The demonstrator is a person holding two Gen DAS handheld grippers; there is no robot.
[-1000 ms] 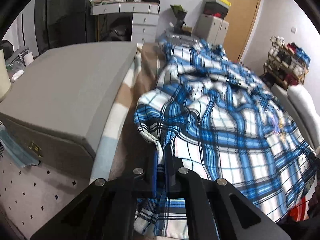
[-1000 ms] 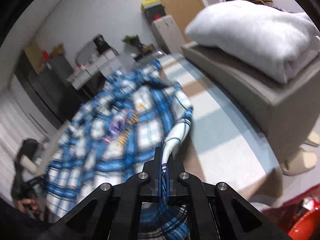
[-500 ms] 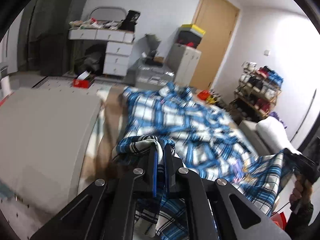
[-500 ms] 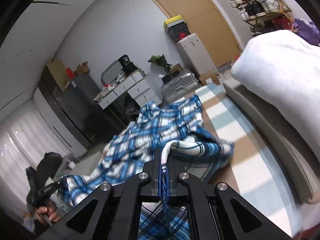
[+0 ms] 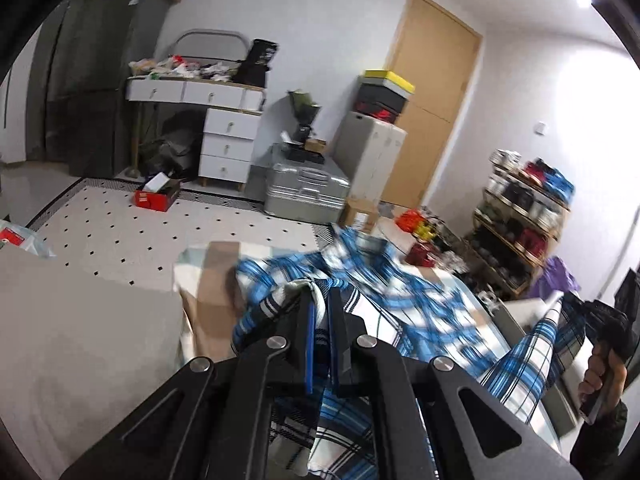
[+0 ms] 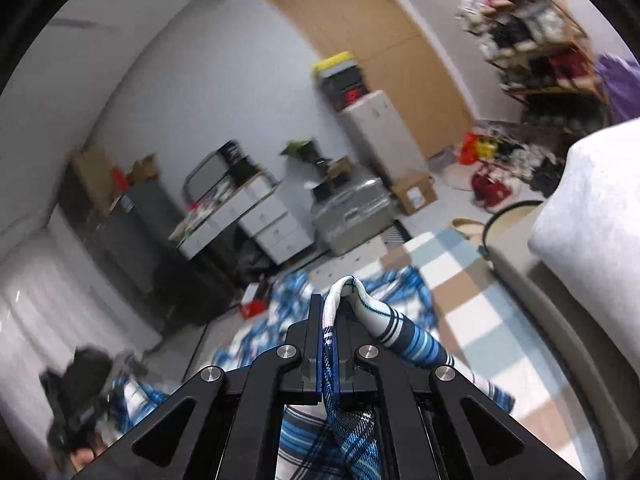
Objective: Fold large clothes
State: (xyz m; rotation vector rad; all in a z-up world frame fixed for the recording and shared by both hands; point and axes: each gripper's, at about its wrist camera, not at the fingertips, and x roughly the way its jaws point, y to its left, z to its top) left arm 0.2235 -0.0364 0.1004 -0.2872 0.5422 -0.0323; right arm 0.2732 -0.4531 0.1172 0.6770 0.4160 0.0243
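A large blue, white and black plaid garment [image 5: 404,308] lies over a pale checked rug [image 6: 460,292], with its near edge lifted. My left gripper [image 5: 320,300] is shut on one corner of that edge, the cloth bunched over its fingertips. My right gripper [image 6: 329,304] is shut on the other corner of the plaid garment [image 6: 384,320], whose white hem pokes up between the pads. In the left wrist view the right gripper [image 5: 576,304] shows at the far right, held by a hand [image 5: 604,372], cloth hanging from it.
A grey upholstered block [image 5: 80,340] lies at the left, and a grey bench [image 6: 560,320] with a white folded blanket [image 6: 592,216] at the right. Beyond stand a silver trunk [image 5: 304,192], a white drawer desk [image 5: 228,140], a shoe rack [image 5: 524,216] and a wooden door [image 5: 432,112].
Both grippers rose and moved forward over the garment with its corners. The lifted near edge now hangs over the rest, and both views show more of the room.
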